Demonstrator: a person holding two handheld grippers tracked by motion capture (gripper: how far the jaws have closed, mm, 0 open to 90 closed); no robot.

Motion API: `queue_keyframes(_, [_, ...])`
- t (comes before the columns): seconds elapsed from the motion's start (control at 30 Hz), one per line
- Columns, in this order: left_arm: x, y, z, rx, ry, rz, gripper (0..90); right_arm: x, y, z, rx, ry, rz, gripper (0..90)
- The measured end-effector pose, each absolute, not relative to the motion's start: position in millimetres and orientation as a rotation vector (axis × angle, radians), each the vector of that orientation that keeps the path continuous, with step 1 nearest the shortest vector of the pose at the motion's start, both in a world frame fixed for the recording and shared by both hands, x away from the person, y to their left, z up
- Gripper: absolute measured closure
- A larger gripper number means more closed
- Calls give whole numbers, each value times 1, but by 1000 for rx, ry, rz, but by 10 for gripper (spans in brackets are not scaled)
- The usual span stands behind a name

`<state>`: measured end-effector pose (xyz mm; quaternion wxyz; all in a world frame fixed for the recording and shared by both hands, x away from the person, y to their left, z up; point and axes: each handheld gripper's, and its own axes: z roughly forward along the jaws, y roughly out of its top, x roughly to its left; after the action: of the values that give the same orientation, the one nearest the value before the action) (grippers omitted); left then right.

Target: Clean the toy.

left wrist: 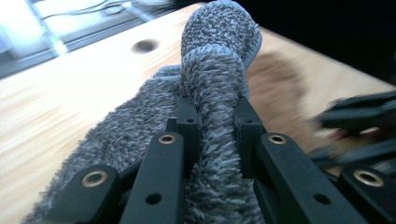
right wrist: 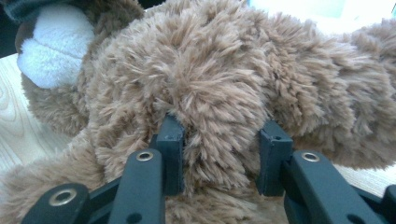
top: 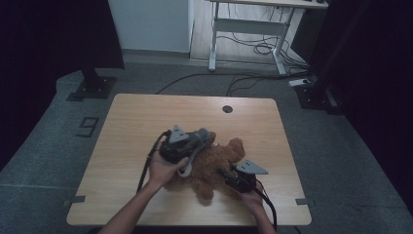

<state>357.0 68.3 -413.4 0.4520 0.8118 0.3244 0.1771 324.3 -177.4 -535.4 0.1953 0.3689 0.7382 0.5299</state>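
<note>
Wooden table [top: 126, 126] bears shaggy brown teddy bear [top: 214, 163]

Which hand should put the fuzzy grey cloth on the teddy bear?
Probably the left. The left gripper is already shut on the grey cloth, right beside the teddy bear. The right gripper is busy: its fingers pinch the bear's fur, steadying it on the table.

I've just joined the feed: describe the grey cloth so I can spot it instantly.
Start at the wooden table. Near its middle lies a brown teddy bear, pinched by the right gripper. The grey cloth is the fuzzy towel bunched beside the bear in the left gripper, the one soft thing that isn't brown.
</note>
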Motion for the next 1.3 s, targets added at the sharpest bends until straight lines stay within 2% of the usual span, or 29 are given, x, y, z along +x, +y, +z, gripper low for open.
queue_keyframes(0.1, [356,26,-409,2043,712,374,770,324,-177,-535,1032,2065,1483,610])
queue_keyframes(0.2, [360,-4,-412,2108,680,403,769,324,-177,-536,1029,2066,1483,610])
queue_keyframes(0.37, [379,-16,-434,2162,751,375,769,324,-177,-536,1029,2065,1485,610])
queue_keyframes(0.5, [384,0,-445,2129,800,344,767,324,-177,-536,1027,2067,1483,610])
queue_keyframes(0.7, [383,27,-442,2112,841,397,764,324,-177,-536,1032,2063,1481,610])
queue_keyframes(0.93, [384,79,-447,2066,934,416,764,324,-177,-536,1038,2059,1488,609])
queue_keyframes(1.03, [382,99,-447,2020,961,380,765,324,-176,-536,1032,2058,1489,608])
queue_keyframes(1.3, [369,145,-448,1985,1012,455,765,323,-176,-536,1039,2056,1489,608])
